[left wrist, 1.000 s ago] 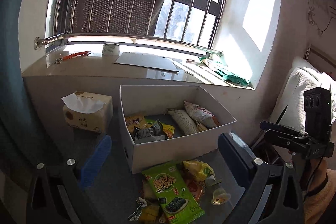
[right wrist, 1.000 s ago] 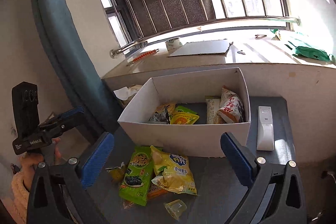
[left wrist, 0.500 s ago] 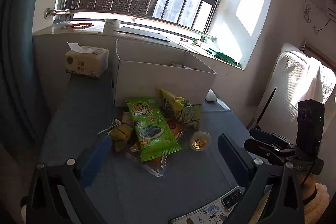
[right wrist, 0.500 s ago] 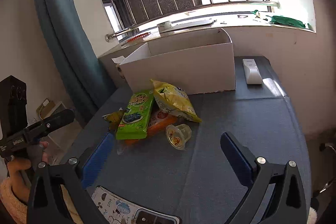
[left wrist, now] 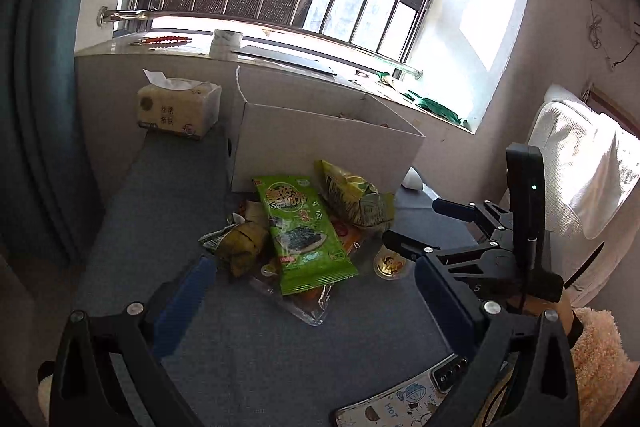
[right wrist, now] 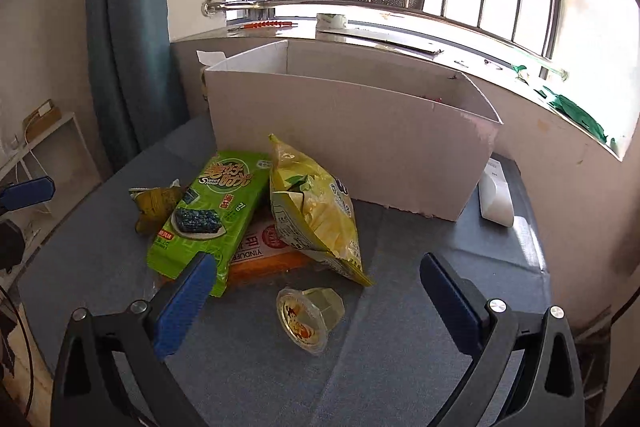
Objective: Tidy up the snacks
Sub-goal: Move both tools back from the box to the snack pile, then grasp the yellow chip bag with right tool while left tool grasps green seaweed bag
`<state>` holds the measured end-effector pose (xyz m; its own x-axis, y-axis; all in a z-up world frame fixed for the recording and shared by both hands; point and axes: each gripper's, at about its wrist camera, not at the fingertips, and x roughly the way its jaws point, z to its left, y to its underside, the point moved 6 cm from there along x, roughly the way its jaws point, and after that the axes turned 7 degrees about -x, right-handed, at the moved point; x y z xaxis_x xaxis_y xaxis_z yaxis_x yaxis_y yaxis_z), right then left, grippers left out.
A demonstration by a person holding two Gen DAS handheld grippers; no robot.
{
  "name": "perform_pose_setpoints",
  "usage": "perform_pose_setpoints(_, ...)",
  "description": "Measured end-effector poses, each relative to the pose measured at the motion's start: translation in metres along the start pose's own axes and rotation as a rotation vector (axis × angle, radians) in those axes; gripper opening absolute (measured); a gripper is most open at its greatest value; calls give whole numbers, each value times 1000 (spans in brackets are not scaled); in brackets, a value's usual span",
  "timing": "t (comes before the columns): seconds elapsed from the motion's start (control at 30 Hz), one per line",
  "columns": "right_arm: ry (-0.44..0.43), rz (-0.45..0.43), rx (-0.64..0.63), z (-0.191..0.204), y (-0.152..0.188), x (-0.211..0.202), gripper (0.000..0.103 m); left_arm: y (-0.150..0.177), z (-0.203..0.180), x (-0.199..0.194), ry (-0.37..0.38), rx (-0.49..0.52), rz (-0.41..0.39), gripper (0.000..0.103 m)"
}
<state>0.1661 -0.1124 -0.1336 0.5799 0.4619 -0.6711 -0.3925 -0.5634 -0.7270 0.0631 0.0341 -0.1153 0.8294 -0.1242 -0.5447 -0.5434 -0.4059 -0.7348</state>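
A pile of snacks lies on the blue-grey table in front of a white cardboard box (right wrist: 360, 131): a green seaweed packet (right wrist: 208, 211), a yellow chip bag (right wrist: 316, 215), an orange pack (right wrist: 264, 251) under them, a small olive-wrapped snack (right wrist: 156, 203) and a clear jelly cup (right wrist: 310, 311). My right gripper (right wrist: 316, 307) is open, low over the table, with the jelly cup between its fingers. My left gripper (left wrist: 312, 291) is open and empty, just short of the seaweed packet (left wrist: 300, 227). The right gripper also shows in the left wrist view (left wrist: 428, 227).
A tissue box (left wrist: 178, 109) stands left of the white box (left wrist: 320, 147). A white remote (right wrist: 496, 195) lies right of the box. A phone (left wrist: 408, 395) lies at the table's near edge. A windowsill runs behind; a white chair (left wrist: 580, 179) stands right.
Both grippers have dropped and pulled back from above the box to low over the table, then closed in on the snack pile. Both stay open.
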Motion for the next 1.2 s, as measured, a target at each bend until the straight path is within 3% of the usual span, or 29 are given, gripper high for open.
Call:
perform_pose_setpoints(0.33,42,122,-140,10,-20,65,103,3,21,5,-36,-39,23,103)
perform_pose_setpoints(0.37,56,131,-150,10,-20,69,97,4,23,6,-37,-42,27,103)
perform_pose_setpoints(0.4,60,131,-152,10,-20,70,78,5,24,7,-39,-46,32,103)
perform_pose_setpoints(0.47,64,156,-136,5,-18,75,53,6,26,9,-42,-52,40,103)
perform_pose_setpoints(0.67,-66,87,19,-15,-20,48,50,8,20,19,-50,-25,67,103)
perform_pose_setpoints(0.9,-79,-36,209,-50,-7,-17,50,-5,-14,60,-108,93,124,103)
perform_pose_setpoints(1.0,-58,-83,233,-56,4,-46,50,-14,-23,86,-174,123,150,103)
perform_pose_setpoints(1.2,-47,-123,305,-64,30,-79,50,-23,-36,134,-231,170,198,103)
